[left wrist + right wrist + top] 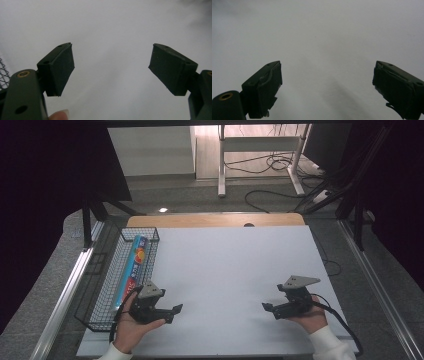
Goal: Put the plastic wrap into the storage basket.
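Left hand-held gripper (172, 312) beside wire basket (100, 287); white mat (230, 270) between bare.

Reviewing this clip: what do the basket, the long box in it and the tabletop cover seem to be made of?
Basket: black metal wire, likely coated; an open grid mesh shows through. Long box: probably printed cardboard, glossy blue with red and orange graphics and straight edges. Tabletop cover: a matte white sheet, paper or plastic, hard to say; pale wood shows past its far edge.
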A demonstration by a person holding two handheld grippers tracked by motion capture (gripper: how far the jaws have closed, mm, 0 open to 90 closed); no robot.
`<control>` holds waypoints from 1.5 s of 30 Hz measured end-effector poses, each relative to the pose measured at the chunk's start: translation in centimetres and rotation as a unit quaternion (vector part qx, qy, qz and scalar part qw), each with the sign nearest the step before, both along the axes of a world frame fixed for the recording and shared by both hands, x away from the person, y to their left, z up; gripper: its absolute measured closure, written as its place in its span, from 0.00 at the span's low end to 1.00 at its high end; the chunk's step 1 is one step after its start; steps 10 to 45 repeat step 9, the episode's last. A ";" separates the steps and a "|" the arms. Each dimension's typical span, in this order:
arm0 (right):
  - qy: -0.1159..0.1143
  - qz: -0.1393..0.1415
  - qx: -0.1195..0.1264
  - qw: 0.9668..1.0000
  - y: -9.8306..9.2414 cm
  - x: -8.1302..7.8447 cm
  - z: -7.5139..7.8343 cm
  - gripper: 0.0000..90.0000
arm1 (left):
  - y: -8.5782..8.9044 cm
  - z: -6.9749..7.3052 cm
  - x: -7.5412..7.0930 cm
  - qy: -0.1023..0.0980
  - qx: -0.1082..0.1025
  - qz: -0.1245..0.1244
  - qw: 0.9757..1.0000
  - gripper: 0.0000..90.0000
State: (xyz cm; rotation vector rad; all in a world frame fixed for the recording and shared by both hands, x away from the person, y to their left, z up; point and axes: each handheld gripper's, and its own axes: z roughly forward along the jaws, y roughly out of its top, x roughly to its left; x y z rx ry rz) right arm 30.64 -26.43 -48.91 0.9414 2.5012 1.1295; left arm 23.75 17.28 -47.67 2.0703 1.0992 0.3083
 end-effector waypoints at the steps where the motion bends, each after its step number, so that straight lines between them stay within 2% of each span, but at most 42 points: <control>1: -0.002 0.000 0.003 1.000 -0.1 0.0 0.0 0.10 | 0.0 -0.1 0.0 0.000 0.002 0.001 1.000 0.22; 9: -0.024 -0.003 0.032 0.999 -0.4 -0.4 0.4 0.09 | 0.0 -0.4 0.1 -0.003 -0.005 -0.002 1.000 0.22; 45: -0.024 -0.003 0.032 0.999 -0.4 -0.4 0.4 0.09 | 0.0 -0.4 0.1 -0.003 -0.005 -0.002 1.000 0.22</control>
